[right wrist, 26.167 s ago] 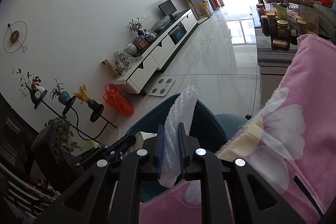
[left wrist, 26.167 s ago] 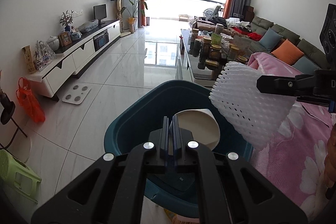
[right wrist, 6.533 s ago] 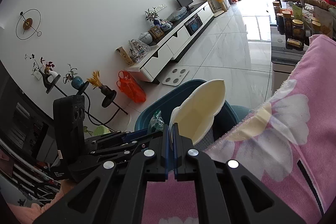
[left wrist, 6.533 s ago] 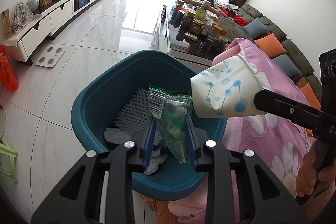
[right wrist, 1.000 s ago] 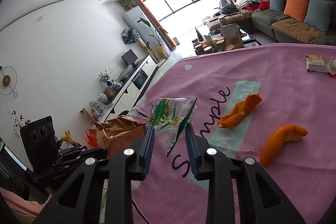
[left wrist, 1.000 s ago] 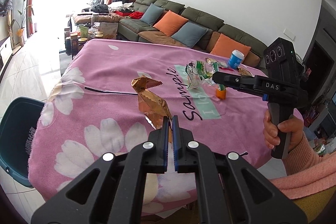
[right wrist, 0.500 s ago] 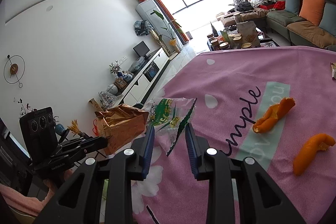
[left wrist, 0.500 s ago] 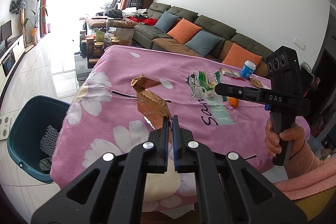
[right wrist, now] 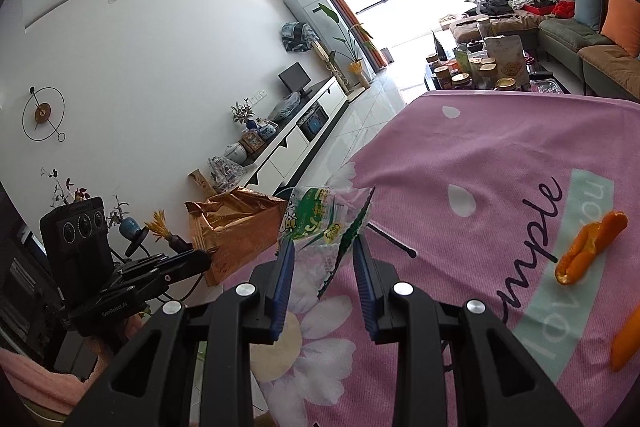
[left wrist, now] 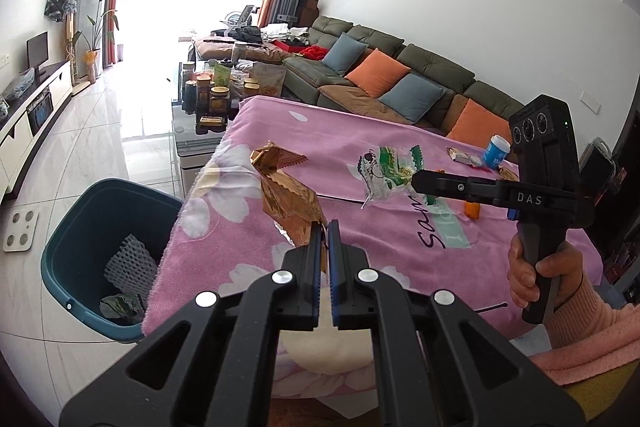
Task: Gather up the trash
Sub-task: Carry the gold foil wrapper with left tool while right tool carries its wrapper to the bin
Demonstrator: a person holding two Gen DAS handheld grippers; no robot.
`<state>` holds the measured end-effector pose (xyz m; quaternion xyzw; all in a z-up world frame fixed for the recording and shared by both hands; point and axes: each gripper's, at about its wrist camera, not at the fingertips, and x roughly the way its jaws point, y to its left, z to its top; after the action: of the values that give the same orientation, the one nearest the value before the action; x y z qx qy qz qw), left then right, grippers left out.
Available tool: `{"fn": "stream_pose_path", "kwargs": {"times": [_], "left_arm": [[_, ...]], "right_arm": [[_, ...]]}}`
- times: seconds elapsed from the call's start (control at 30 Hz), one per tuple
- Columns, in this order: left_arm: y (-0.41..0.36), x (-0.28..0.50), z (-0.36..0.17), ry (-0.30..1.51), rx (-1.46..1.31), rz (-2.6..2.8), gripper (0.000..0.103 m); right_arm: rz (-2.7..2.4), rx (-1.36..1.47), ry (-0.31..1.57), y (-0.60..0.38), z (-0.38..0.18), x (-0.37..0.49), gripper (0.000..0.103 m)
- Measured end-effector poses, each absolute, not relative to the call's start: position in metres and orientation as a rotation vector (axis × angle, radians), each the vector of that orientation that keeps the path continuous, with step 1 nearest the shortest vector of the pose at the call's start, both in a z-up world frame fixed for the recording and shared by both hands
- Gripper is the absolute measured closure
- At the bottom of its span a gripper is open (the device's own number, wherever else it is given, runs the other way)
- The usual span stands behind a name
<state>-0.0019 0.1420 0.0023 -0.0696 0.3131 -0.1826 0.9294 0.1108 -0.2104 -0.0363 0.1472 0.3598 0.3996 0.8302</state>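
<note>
The left gripper [left wrist: 324, 227] is clenched on a crinkled, shiny gold foil wrapper [left wrist: 284, 193], held up over the near left edge of a fuzzy pink flowered tablecloth [left wrist: 360, 227]. The right gripper [right wrist: 323, 247] grasps a clear, crumpled plastic bag [right wrist: 324, 227] printed in green, its jaws partly apart around it. A round teal bin [left wrist: 100, 195] stands on the glossy tiled floor at left, holding white foam netting [left wrist: 130, 263]. Curled orange peels [right wrist: 588, 247] lie on the cloth at right.

Open floor around bin [left wrist: 112, 195] (table edge [left wrist: 172, 239] beside)
</note>
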Motion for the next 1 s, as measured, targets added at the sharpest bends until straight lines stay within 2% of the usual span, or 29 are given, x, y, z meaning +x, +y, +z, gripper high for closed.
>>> {"fn": "stream_pose_path", "kwargs": {"times": [1.0], "left_arm": [[0.228, -0.006, 0.000, 0.623, -0.214, -0.138, 0.099]], "right_arm": [[1.024, 0.193, 0.852, -0.090, -0.029, 0.142, 0.075]]}}
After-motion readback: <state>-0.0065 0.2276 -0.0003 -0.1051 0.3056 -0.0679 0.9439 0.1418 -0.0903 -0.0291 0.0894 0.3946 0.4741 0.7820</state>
